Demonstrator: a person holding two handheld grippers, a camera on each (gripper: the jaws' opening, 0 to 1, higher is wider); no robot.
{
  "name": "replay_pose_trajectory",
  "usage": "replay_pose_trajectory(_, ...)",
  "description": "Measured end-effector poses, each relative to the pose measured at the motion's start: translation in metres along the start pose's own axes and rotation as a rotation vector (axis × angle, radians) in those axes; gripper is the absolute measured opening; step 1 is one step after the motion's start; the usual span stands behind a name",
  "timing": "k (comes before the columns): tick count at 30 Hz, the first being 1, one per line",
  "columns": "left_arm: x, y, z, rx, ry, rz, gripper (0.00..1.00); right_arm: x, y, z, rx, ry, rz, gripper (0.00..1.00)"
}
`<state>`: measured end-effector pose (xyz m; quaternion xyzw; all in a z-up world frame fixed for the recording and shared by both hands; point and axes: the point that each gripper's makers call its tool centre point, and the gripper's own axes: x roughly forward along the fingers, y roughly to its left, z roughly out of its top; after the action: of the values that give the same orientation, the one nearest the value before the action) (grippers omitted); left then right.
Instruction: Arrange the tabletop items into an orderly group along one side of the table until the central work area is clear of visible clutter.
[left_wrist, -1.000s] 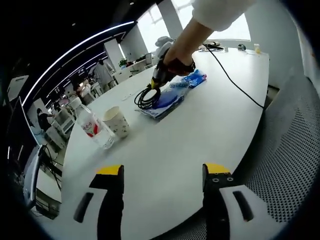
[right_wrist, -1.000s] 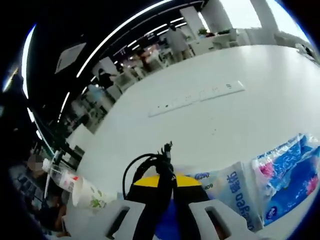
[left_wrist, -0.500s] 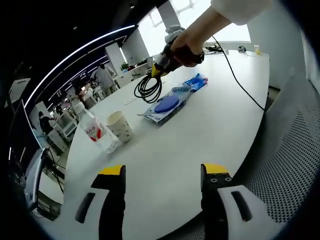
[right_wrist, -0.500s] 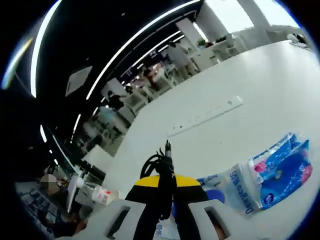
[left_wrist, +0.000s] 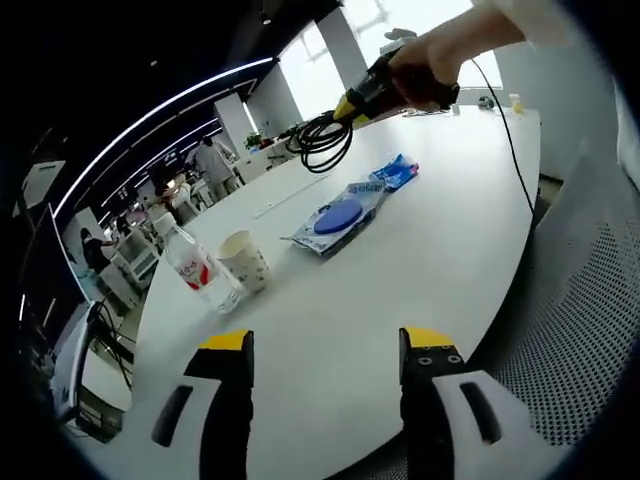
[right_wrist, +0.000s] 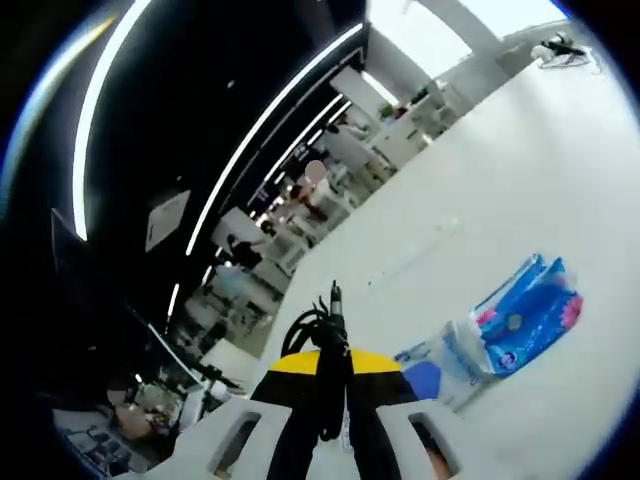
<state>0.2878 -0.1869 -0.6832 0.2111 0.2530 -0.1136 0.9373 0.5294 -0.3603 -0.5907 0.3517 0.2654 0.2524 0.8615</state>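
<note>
White worktop (left_wrist: 400, 270) below, your right gripper (left_wrist: 352, 103) fingers clamp the coiled black cable (left_wrist: 318, 143) aloft; left gripper (left_wrist: 322, 342) fingers stand apart.

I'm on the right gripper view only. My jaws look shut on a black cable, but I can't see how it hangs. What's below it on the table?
Observer: In the left gripper view, the right gripper holds the coiled black cable in the air, its loops hanging clear above the white table.
Operator: What else is on the table toward my left?
Observer: A paper cup stands upright beside a lying water bottle, apart from the clear package with a blue disc.
Operator: And the left gripper?
Observer: The left gripper is open, low over bare table, holding nothing.
Operator: Anything past the blue tissue pack?
Observer: A thin black cord runs across the table's far end.
</note>
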Motion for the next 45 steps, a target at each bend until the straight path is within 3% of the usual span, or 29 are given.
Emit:
replay_pose_trajectory(9,0.000,-0.001,0.000,0.008,-0.002,0.000,0.57,-0.043,-0.038,0.000,0.062,-0.033,-0.064,0.04)
replay_pose_trajectory(20,0.000,-0.001,-0.003,0.017,0.018,-0.002,0.54,-0.067,-0.085,-0.006,0.117,-0.035,-0.149,0.04)
replay_pose_trajectory(33,0.003,-0.005,-0.012,0.030,0.068,-0.018,0.53,-0.077,-0.159,-0.029,0.170,0.014,-0.308,0.05)
replay_pose_trajectory(37,0.003,-0.005,-0.014,0.031,0.075,-0.019,0.52,-0.077,-0.167,-0.029,0.186,0.014,-0.325,0.05)
replay_pose_trajectory(45,0.003,-0.004,-0.016,0.032,0.088,-0.019,0.52,-0.074,-0.181,-0.032,0.074,0.067,-0.378,0.05)
